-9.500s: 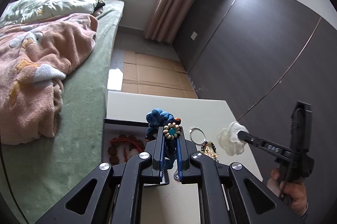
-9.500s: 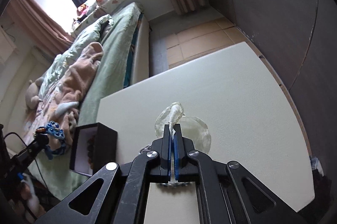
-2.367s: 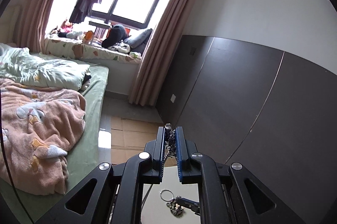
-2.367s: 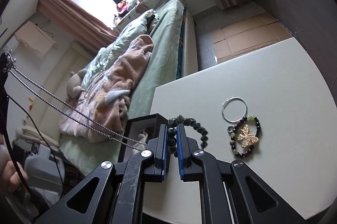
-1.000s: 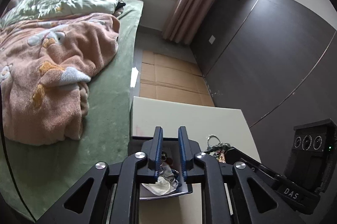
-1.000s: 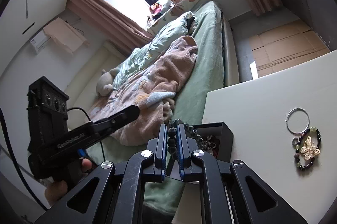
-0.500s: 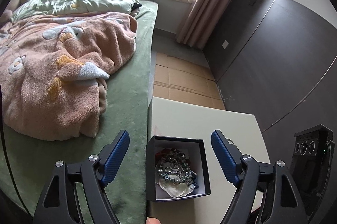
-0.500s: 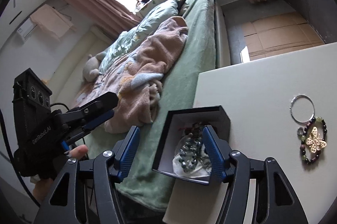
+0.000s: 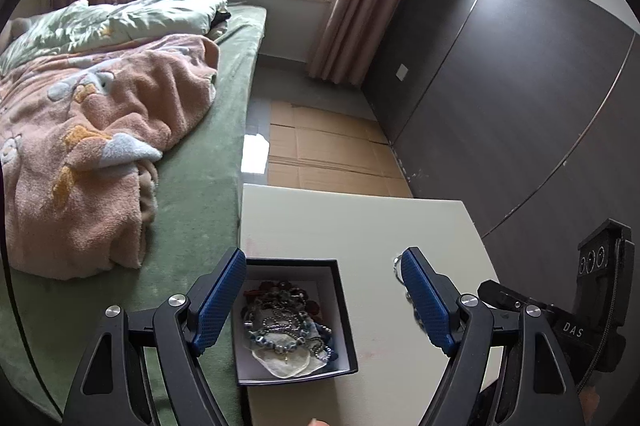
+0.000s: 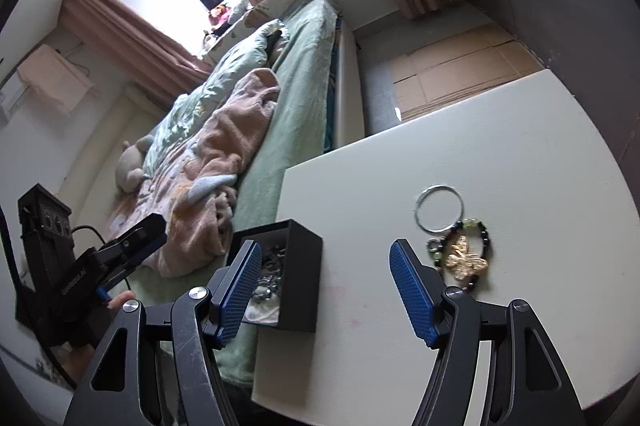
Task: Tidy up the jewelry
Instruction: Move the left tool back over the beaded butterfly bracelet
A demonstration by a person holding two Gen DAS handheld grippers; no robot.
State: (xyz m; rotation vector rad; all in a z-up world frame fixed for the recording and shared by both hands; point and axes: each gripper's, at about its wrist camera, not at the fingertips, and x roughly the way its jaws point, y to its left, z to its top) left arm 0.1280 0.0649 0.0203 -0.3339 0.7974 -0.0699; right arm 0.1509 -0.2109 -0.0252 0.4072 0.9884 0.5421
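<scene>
Both my tools stand wide apart now, holding nothing. A second ago my right tool (image 10: 322,292) was clamped on the dark bead bracelet and my left tool (image 9: 322,300) was closed over the box; since then both have spread, and the bracelet lies in the black box (image 9: 344,306) on the heap of jewelry (image 9: 286,326).

In the left wrist view the heap is a tangle of beads, chain and something pale at the bottom, and I cannot separate one piece from another. My right finger there covers most of what lies on the counter (image 9: 360,222) beside the box; only a sliver of metal shows. In the right wrist view the box's near wall hides most of its contents.

The box sits at the counter's edge next to the bed (image 10: 296,74), open side up, its long axis running away from me in the left view. Well apart from it lie a silver ring (image 10: 439,208) and, touching it, a beaded bracelet with a gold butterfly (image 10: 466,260), wings spread across the loop.
</scene>
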